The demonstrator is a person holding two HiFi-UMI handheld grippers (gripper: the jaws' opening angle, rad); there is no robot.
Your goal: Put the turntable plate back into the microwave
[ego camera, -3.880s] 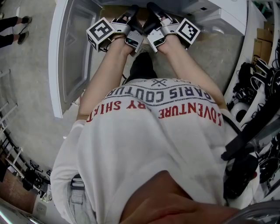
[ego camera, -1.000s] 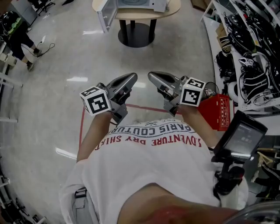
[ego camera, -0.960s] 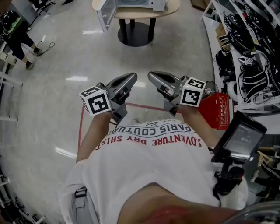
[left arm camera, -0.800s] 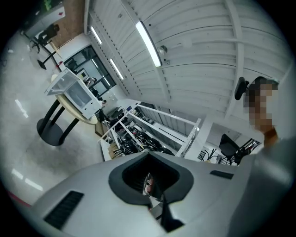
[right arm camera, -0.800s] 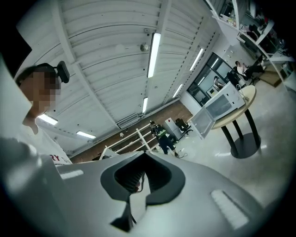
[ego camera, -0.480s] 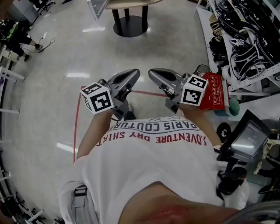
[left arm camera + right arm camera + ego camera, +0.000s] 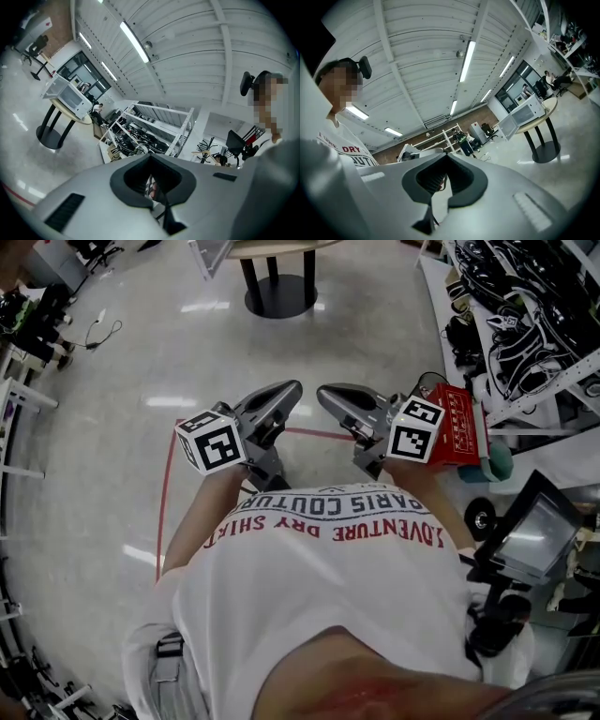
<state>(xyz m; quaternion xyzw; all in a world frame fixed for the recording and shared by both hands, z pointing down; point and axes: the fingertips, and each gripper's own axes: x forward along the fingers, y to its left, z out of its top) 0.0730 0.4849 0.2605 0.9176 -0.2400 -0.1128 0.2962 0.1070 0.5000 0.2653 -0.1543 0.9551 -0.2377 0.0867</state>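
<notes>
Room: a glossy floor is seen, with the round worktop well apart from the person.
Left gripper: fingers closed together, nothing held.
Right gripper: fingers likewise closed and empty.
Turntable plate: shown in no view.
Risk: the task may be left undone if the plate is not inside.
Microwave: door open, cavity contents not made out.
Red box: contents hidden.

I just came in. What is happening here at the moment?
A person stands on the open floor, holding the left gripper and the right gripper side by side in front of the chest. Both are shut, with nothing between the fingers. The microwave, its door open, sits on a round table some way off. No turntable plate shows in any view, so nothing is being handled right now.
</notes>
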